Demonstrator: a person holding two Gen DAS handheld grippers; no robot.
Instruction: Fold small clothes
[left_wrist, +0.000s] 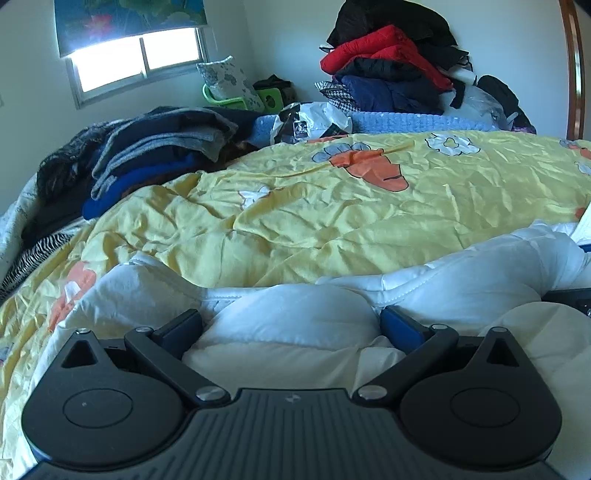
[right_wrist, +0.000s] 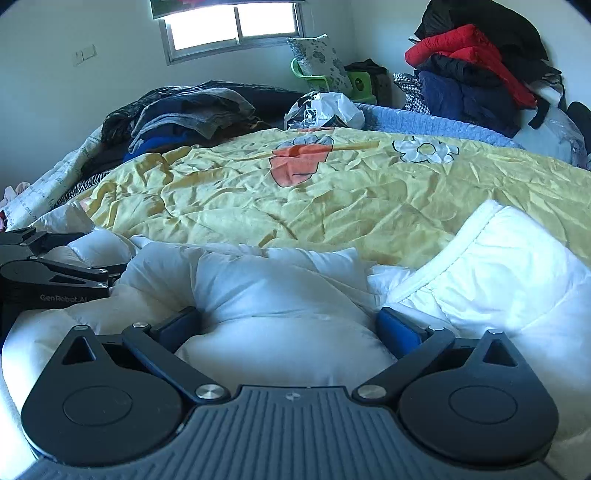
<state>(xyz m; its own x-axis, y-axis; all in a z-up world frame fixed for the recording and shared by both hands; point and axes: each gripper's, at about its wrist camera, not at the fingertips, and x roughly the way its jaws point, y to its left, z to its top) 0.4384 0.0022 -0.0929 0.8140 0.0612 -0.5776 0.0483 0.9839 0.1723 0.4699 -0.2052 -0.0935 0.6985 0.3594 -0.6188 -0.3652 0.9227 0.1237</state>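
A puffy white padded garment lies bunched at the near edge of a yellow carrot-print quilt. My left gripper has its jaws wide apart, one on each side of a bulge of the white fabric. My right gripper stands the same way around another bulge of the same garment. A raised white flap with a stitched hem stands at the right. The left gripper's black body shows at the left edge of the right wrist view.
A pile of dark blue and grey clothes lies at the far left of the bed. A tall stack of red, black and navy jackets stands at the back right. A white plastic bag and a green chair with a pillow sit behind.
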